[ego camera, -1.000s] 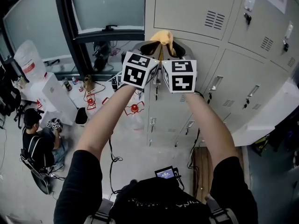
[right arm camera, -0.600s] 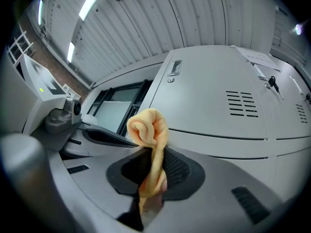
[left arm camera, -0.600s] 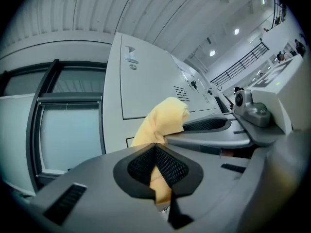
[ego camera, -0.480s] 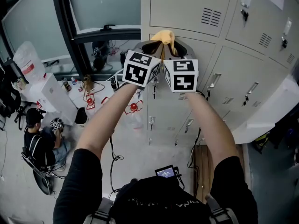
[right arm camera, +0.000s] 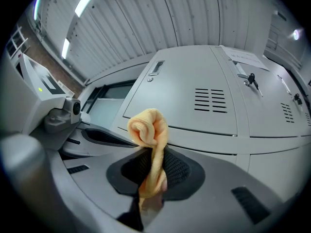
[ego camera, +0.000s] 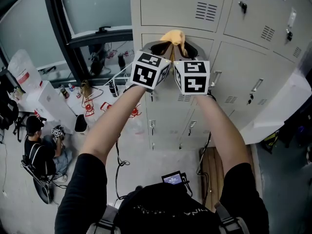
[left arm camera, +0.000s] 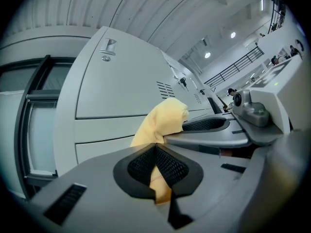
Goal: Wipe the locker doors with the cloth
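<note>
The left gripper (left arm camera: 156, 164) and the right gripper (right arm camera: 151, 171) are side by side, each clenched on the yellow cloth (ego camera: 174, 36). The bunched cloth sticks out ahead of both, pointing at the locker door (ego camera: 168, 101) straight in front. Whether it touches the door, I cannot tell.
</note>
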`<state>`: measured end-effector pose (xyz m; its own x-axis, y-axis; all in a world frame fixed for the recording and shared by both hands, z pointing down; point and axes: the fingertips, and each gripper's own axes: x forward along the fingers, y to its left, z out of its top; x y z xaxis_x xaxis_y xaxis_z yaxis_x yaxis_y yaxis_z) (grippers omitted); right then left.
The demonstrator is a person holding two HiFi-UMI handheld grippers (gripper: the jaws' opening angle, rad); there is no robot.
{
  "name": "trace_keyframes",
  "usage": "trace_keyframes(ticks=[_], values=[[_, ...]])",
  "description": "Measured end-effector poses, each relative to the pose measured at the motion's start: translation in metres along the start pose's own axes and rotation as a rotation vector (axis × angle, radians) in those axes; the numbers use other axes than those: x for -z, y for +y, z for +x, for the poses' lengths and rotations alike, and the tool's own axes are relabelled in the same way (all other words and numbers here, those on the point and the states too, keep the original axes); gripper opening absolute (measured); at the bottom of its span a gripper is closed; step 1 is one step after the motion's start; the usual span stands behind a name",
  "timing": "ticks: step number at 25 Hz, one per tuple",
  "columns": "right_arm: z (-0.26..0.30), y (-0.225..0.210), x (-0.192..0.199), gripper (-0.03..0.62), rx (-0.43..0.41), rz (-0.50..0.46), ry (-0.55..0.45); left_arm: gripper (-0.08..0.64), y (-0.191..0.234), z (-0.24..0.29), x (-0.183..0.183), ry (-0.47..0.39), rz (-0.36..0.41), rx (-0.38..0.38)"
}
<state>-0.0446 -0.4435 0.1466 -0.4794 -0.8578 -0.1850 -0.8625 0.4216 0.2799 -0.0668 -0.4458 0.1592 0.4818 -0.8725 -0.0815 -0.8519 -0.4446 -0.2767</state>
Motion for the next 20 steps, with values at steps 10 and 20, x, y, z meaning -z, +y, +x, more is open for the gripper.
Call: trace_keyframes(ticks=[10, 20], values=[[-0.023, -0.057, 0.018, 0.084, 0.066, 0.016, 0.025, 0.020, -0.051, 0.038, -0.007, -0.015, -0.025, 0.081], [-0.041, -0.109, 0.034, 0.084, 0.127, 0.032, 0.049, 0.020, -0.095, 0.072, -0.012, -0.023, -0.025, 0.147]])
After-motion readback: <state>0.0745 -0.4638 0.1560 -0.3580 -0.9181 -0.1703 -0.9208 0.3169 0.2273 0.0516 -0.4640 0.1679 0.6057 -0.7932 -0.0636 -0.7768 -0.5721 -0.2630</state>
